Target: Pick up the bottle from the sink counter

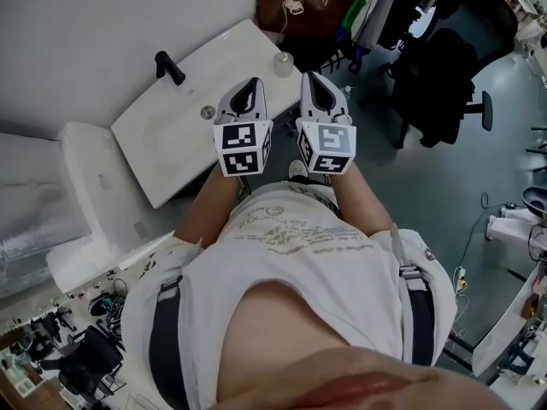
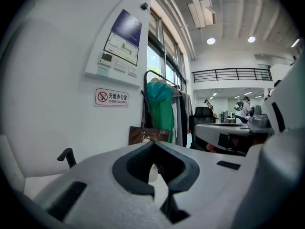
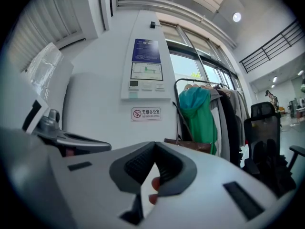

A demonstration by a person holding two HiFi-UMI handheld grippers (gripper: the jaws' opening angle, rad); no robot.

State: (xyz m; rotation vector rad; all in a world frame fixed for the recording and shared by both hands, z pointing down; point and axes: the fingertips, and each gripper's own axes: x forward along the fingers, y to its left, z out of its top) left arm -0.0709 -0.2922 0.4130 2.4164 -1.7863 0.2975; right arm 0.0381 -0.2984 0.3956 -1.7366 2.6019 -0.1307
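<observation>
A small pale bottle (image 1: 283,62) with a white cap stands upright at the far right end of the white sink counter (image 1: 171,152). Both grippers hang side by side over the counter's near edge, short of the bottle and apart from it. My left gripper (image 1: 254,82) is shut and empty. In the left gripper view its jaws (image 2: 153,144) meet at the tip, and a sliver of the bottle (image 2: 152,174) shows through the notch behind them. My right gripper (image 1: 309,77) is shut too, with nothing held (image 3: 154,144). Something reddish shows through its notch; I cannot tell what it is.
A black faucet (image 1: 169,67) and a round drain (image 1: 207,111) sit on the counter left of the bottle. A brown bag (image 1: 299,7) and a clothes rack with a green garment (image 2: 162,113) stand beyond the counter's end. A black office chair (image 1: 461,58) is at the right.
</observation>
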